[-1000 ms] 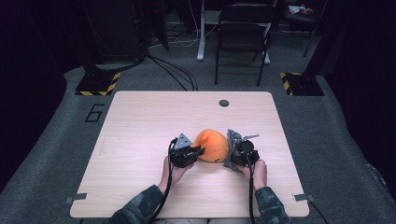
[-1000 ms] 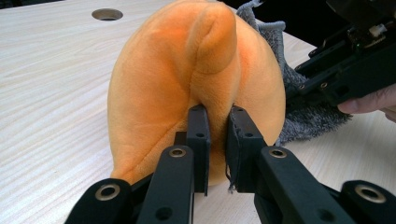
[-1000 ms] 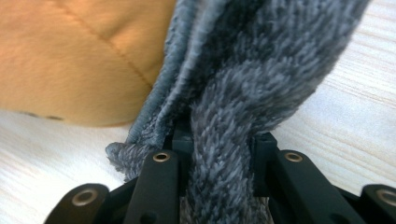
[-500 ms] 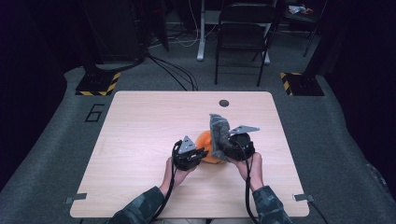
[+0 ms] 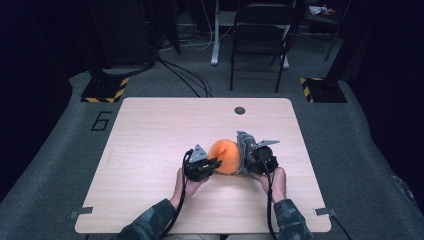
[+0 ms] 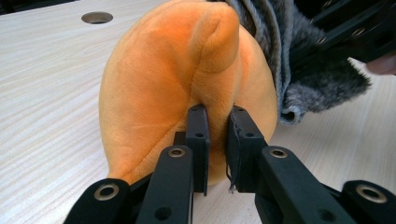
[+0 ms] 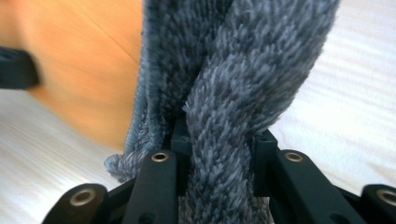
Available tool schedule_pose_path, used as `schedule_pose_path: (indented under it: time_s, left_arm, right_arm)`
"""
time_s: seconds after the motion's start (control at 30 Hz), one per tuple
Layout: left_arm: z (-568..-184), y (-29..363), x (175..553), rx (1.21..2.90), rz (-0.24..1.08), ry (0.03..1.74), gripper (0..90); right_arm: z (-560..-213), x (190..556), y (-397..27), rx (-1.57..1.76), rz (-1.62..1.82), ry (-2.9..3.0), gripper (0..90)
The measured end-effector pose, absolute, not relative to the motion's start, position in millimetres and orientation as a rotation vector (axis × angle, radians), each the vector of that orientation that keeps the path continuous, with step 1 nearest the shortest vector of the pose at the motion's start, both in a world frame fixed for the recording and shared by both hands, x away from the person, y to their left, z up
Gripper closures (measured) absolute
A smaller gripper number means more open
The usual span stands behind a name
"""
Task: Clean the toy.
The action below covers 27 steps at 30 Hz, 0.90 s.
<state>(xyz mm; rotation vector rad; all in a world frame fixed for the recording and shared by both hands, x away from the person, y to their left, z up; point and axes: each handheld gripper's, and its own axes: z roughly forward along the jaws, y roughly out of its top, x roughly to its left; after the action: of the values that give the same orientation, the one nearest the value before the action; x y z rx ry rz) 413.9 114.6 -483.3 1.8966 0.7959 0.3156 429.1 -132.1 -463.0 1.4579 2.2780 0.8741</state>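
On pale wood table (image 5: 150, 150), rounded orange plush (image 5: 226, 155), shaggy grey fleece (image 5: 245, 142)

It looked like a lab: a wooden table (image 5: 150, 150) on grey carpet, hazard-striped stand bases (image 5: 105, 90), trailing floor cables (image 5: 190, 80) and a folding chair (image 5: 260, 40) at top.

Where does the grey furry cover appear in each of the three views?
High view: grey furry cover right of centre, against the orange cushion.
Left gripper view: top right, behind the cushion.
Right gripper view: centre, pinched between the jaws.
Shared landmark: the orange cushion.
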Motion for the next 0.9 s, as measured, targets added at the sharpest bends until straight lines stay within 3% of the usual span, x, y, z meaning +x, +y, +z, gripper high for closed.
schedule_pose_path:
  time_s: [0.3, 0.43, 0.73, 0.8, 0.9]
  left_arm:
    - [-483.6, 118.5, 416.4, 1.888, 0.322, 0.800, 79.4]
    - [-484.2, 120.1, 417.4, 1.870, 0.311, 0.812, 79.1]
    - [-484.1, 120.7, 417.6, 1.865, 0.313, 0.808, 77.4]
    - [-483.7, 120.6, 417.3, 1.866, 0.312, 0.808, 75.0]
    - [-481.3, 120.2, 416.5, 1.879, 0.332, 0.797, 62.6]
  right_arm:
    - [-496.8, 439.8, -143.7, 1.530, 0.759, 2.337, 69.6]
    - [-484.0, 438.7, -143.7, 1.514, 0.724, 2.316, 70.3]
    - [-429.3, 421.1, -129.4, 1.357, 0.984, 2.235, 70.6]
    - [-435.1, 421.8, -121.0, 1.333, 0.969, 2.274, 70.8]
    - [-449.2, 424.3, -117.6, 1.346, 0.934, 2.279, 71.0]
